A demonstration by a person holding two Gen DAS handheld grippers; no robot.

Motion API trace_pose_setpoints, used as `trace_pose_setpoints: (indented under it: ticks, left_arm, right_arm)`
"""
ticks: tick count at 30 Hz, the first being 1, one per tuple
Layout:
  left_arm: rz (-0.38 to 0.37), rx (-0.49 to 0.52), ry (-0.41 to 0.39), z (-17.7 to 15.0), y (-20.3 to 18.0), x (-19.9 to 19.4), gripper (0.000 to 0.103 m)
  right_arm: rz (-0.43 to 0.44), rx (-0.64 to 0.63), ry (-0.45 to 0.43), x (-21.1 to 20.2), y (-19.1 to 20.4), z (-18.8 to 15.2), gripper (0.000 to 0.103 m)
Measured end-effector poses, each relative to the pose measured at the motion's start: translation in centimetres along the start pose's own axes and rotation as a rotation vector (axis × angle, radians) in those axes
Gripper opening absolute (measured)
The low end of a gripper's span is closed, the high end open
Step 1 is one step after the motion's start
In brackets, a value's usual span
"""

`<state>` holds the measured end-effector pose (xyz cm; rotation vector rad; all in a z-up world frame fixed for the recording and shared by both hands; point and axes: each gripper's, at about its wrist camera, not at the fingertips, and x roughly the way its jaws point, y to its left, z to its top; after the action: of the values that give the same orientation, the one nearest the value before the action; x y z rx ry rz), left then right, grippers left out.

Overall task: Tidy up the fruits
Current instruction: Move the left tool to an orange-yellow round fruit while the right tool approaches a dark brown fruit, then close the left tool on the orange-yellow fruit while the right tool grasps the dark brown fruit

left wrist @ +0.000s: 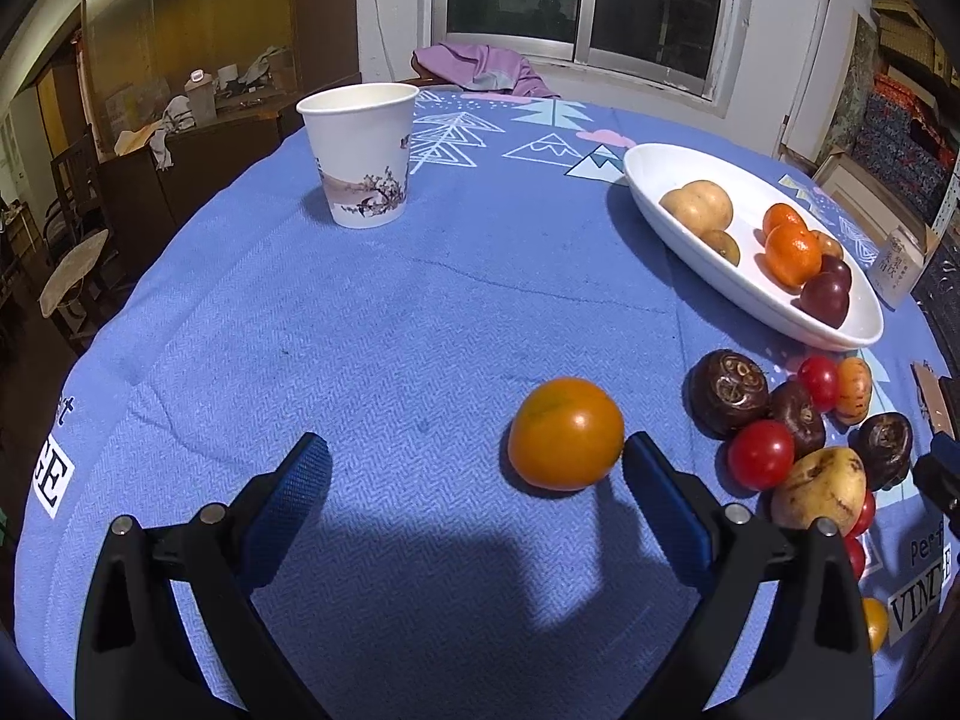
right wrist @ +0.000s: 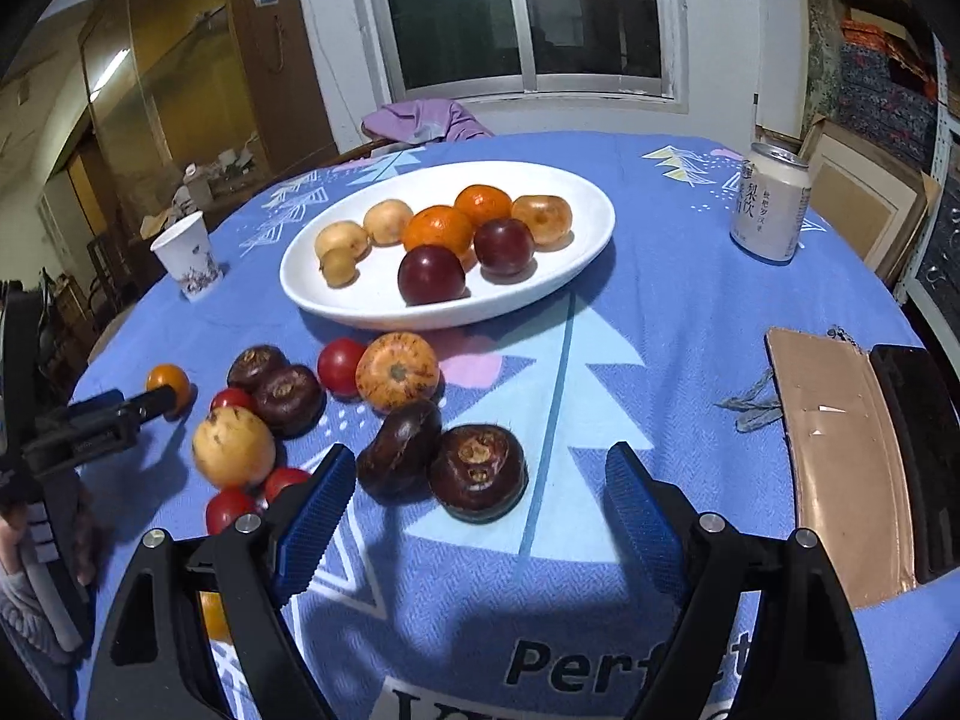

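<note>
A round surface (right wrist: 690, 312) draped in a blue patterned cloth carries the scene, with a long white oval ceramic dish (right wrist: 336, 300) at its centre already holding pale yellow fruits, two mandarins and two dark plums. Beside the dish stand a white printed paper cup (left wrist: 360, 162) and a white drinks can (right wrist: 771, 204); a tan leather wallet case (right wrist: 840, 468) lies toward the right edge.

Loose fruit lies on the cloth in front of the dish. The left tongs (left wrist: 474, 462) stand wide open, their right pad just beside a smooth round orange-coloured tomato-like fruit (left wrist: 565, 433), which sits slightly outside the gap. The right tongs (right wrist: 471, 489) are likewise spread wide and empty, with a squat dark brown water chestnut (right wrist: 478, 473) lying between their blue pads and a second one touching it on the left.

The orange fruit looks light, glossy and likely slippery, with skin that could bruise; a gentle hold across its widest middle seems best. The chestnut appears firm and rough-skinned, probably best held across its flat sides. Small red cherry tomatoes (right wrist: 340, 365) would need the lightest squeeze.
</note>
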<state>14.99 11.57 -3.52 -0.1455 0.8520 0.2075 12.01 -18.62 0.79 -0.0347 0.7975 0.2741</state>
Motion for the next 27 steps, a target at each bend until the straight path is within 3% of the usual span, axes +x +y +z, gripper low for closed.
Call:
trace_pose_setpoints:
  ticks: [7,14,18,20,21,24,27]
  left_arm:
    - [0.001,0.006,0.005,-0.1,-0.1,0.0,0.097]
    - [0.004,0.012,0.01,-0.2,-0.2,0.1,0.097]
    - [0.004,0.01,0.015,-0.2,-0.1,0.1,0.096]
    - [0.003,0.009,0.016,-0.2,-0.1,0.1,0.096]
    - [0.004,0.009,0.016,-0.2,-0.1,0.1,0.096]
    - [0.004,0.01,0.017,-0.2,0.0,0.1,0.096]
    - [0.003,0.008,0.015,-0.2,0.1,0.0,0.096]
  right_arm:
    - [-0.125,-0.012,0.005,0.0,-0.7,-0.8,0.087]
    - [-0.15,-0.071,0.054,1.6,0.5,-0.3,0.087]
    - [-0.224,-0.078,0.057,2.1,-0.1,0.2,0.085]
    - [-0.309,-0.047,0.021,1.6,-1.3,0.6,0.085]
    - [-0.313,-0.021,0.002,1.1,-2.0,0.8,0.085]
    - [-0.19,0.059,0.003,0.3,-3.2,0.7,0.085]
    - [-0.166,0.046,0.022,0.6,-3.1,0.3,0.085]
